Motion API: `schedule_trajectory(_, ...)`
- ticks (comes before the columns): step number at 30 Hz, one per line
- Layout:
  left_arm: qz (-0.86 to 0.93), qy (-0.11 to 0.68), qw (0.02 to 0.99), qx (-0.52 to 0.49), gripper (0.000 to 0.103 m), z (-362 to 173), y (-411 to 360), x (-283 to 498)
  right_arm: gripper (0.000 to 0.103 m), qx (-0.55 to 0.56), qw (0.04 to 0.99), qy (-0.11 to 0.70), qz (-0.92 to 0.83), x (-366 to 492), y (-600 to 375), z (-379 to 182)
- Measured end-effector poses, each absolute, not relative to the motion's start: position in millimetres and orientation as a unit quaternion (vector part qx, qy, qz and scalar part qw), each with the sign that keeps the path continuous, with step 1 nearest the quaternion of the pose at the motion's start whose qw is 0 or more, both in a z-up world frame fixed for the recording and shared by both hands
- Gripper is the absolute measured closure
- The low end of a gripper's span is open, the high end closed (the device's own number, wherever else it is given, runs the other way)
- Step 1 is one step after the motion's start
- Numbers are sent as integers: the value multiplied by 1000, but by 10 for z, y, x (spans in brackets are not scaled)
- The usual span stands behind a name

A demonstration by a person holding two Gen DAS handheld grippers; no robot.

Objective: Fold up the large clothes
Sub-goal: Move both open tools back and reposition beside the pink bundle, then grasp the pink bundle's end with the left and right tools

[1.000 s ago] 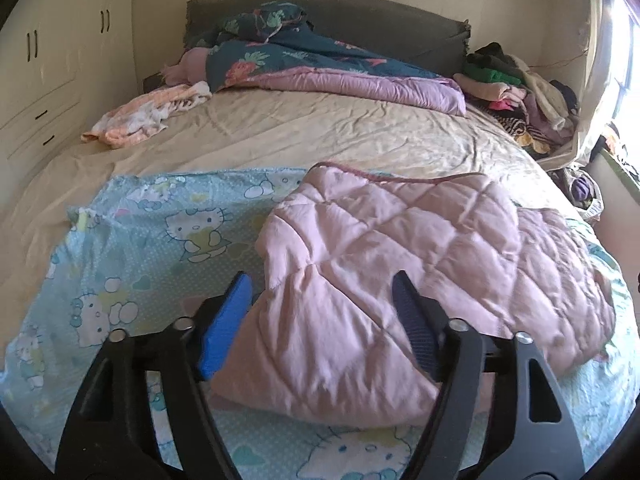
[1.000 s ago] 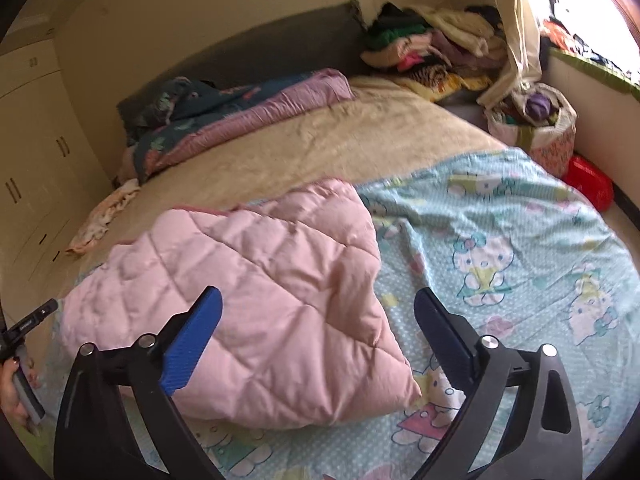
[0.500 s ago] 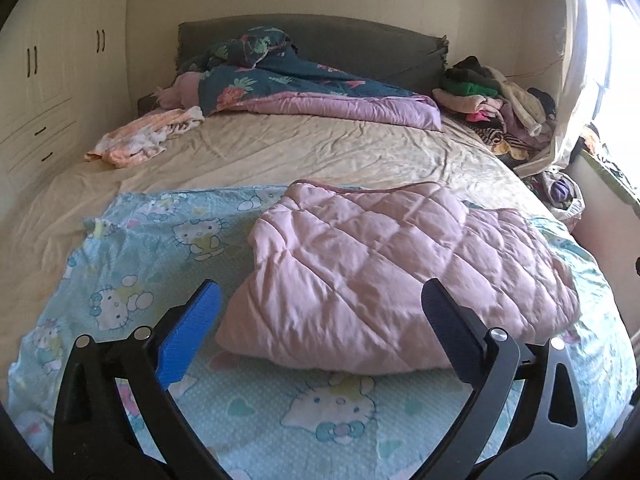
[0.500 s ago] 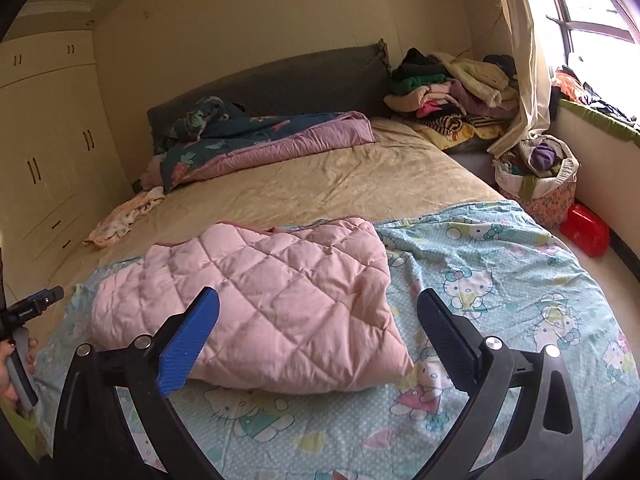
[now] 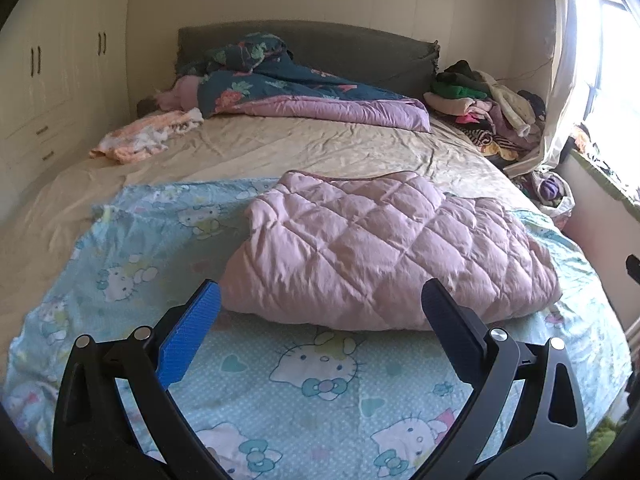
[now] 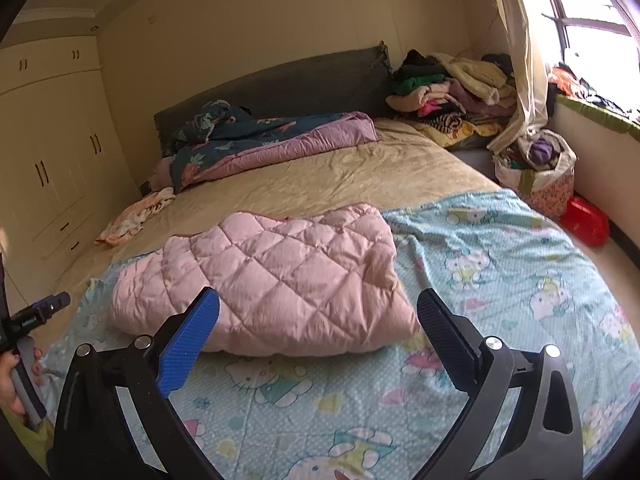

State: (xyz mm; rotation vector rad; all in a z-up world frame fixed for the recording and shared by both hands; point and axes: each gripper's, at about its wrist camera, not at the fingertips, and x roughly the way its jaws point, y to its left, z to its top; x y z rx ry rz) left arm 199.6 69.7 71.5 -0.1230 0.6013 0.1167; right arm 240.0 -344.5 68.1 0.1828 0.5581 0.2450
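Observation:
A pink quilted jacket (image 5: 380, 248) lies folded into a thick bundle on a light blue cartoon-cat sheet (image 5: 312, 392) spread over the bed. It also shows in the right wrist view (image 6: 276, 280) on the same sheet (image 6: 500, 264). My left gripper (image 5: 320, 300) is open and empty, held back from the jacket's near edge, above the sheet. My right gripper (image 6: 318, 304) is open and empty, also short of the jacket's near edge. The left gripper's tool and the hand holding it show at the left edge of the right wrist view (image 6: 28, 320).
A dark floral and purple duvet (image 5: 304, 96) lies by the grey headboard. A peach cloth (image 5: 144, 140) lies at the bed's left. A heap of clothes (image 5: 484, 108) sits at the back right. A bag (image 6: 540, 168) and a red box (image 6: 586, 220) stand on the floor right of the bed. Wardrobes (image 6: 52, 168) line the left wall.
Both grippers have pulled back and up from the jacket. The left jaws have opened wider. The jacket has stayed folded in place.

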Motion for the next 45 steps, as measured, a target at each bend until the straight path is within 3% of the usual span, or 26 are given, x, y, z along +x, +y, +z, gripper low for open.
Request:
schedule_trajectory(28, 57, 367, 923, -100, 9, -48, 625, 1880, 4, 122, 926, 349, 78, 2330, -3428, -47)
schedule_trajectory(38, 22, 406, 874, -266, 9, -392, 996, 2444, 4, 172, 898, 399, 69, 2792, -3395, -388)
schedule_trajectory(45, 45, 396, 863, -310, 9, -473, 1173, 2873, 4, 216, 880, 419, 51, 3201, -3396, -564)
